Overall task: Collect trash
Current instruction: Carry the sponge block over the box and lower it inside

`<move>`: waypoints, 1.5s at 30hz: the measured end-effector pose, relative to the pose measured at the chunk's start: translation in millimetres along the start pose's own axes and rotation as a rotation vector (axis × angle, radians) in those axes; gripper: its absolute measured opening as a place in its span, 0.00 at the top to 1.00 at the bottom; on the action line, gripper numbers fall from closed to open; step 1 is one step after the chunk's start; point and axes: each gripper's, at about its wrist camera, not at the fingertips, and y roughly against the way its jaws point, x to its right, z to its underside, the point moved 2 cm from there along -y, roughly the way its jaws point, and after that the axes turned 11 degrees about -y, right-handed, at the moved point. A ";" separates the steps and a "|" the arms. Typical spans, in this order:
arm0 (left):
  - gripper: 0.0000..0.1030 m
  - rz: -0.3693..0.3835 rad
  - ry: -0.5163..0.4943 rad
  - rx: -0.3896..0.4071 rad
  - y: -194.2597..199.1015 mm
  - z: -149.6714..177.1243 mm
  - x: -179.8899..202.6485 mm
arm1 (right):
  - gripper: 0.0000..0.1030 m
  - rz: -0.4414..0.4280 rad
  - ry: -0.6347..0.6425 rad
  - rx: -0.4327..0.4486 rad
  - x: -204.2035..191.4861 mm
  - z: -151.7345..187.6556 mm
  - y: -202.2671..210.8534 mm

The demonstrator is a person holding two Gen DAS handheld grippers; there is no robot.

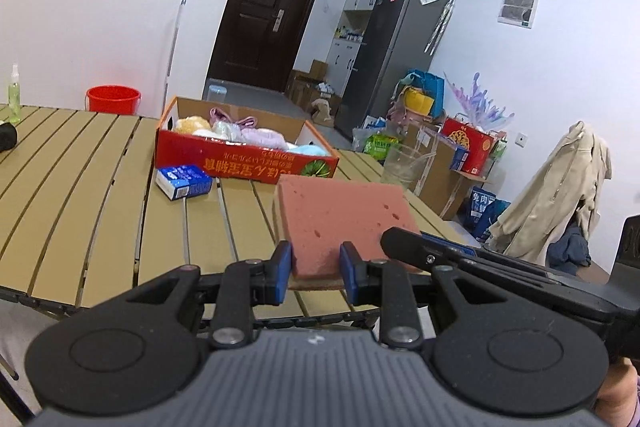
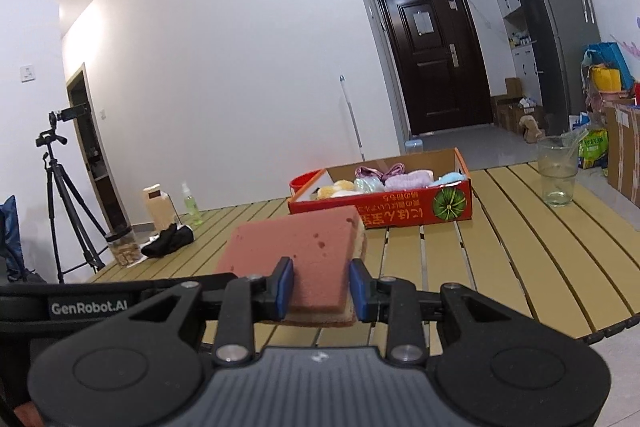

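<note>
Both jaws clamped on one sponge each, held above the surface. Next: find somewhere to dump them.

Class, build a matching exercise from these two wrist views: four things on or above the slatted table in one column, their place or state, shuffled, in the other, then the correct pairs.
Things
1. pink sponge
2. red cardboard box
3. clear plastic cup
4. blue packet

Places or states
A. stands upright near the table's edge
B. clamped by both grippers
C. lies just in front of the box
D. holds soft, pastel items

Pairs: 1-B, 2-D, 3-A, 4-C
</note>
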 end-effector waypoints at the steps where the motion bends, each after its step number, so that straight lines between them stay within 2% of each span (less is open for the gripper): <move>1: 0.74 0.001 -0.005 0.007 2.5 -0.7 1.0 | 0.71 0.001 0.003 0.008 -1.9 0.0 4.7; 9: 0.74 0.025 -0.028 0.060 -1.0 -32.5 6.4 | 0.71 -0.001 0.021 0.067 -8.8 -26.0 17.8; 16: 0.74 0.017 -0.049 0.089 -46.5 -78.6 -0.5 | 0.71 0.003 0.025 0.109 3.0 -74.0 -15.1; 26: 0.74 0.038 -0.047 0.052 -168.7 -153.9 -41.3 | 0.71 0.003 -0.049 0.063 52.6 -159.8 -127.4; 34: 0.74 0.054 0.012 -0.060 -291.7 -188.5 -91.3 | 0.71 0.046 -0.103 -0.040 97.8 -211.9 -245.2; 39: 0.74 0.054 0.059 -0.155 -368.7 -192.1 -121.3 | 0.71 0.086 -0.192 -0.113 133.4 -225.8 -322.1; 45: 0.74 0.022 0.088 -0.255 -452.6 -190.5 -140.9 | 0.71 0.165 -0.252 -0.159 179.1 -219.5 -400.4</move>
